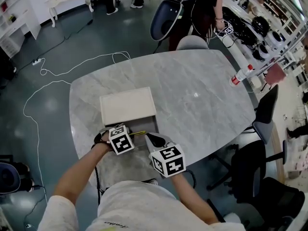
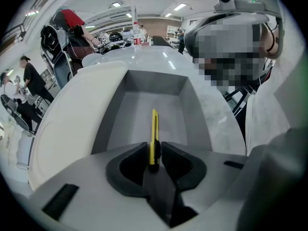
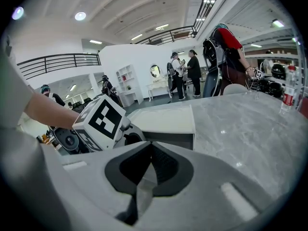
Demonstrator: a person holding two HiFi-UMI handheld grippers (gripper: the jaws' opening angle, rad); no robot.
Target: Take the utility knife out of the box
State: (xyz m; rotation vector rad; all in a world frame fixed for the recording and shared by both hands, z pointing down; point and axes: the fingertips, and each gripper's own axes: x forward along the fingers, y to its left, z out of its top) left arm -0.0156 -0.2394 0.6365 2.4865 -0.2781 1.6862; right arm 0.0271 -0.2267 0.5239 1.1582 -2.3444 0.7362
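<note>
The utility knife point(image 2: 154, 129) is seen at the lower centre of the left gripper view, clamped near one end between the two jaws of the left gripper point(image 2: 154, 151), which are shut tight on its yellow body. Its free length is held over the grey floor of the open box point(image 2: 72, 109). Whether the far tip rests on that floor or is already clear of it cannot be told.

The long axis is set in line with the jaws and runs straight up the frame in that view, so the free end points at the box's far wall. In the head view the same yellow strip lies nearly level across the lower centre, just below the box's open end. Which end carries the blade cannot be made out.

The step in hand is judged to be the lift out. It would best be done by raising the knife straight up until its far end is above the rim, and only then drawing it back, so that the tip is not caught on a wall. As it is gripped near one end, droop of the free end should be watched for.

The right gripper point(image 3: 150, 148) is held just beside the left, at the near edge of the table point(image 1: 202, 95). Its jaws are closed together on nothing.
</note>
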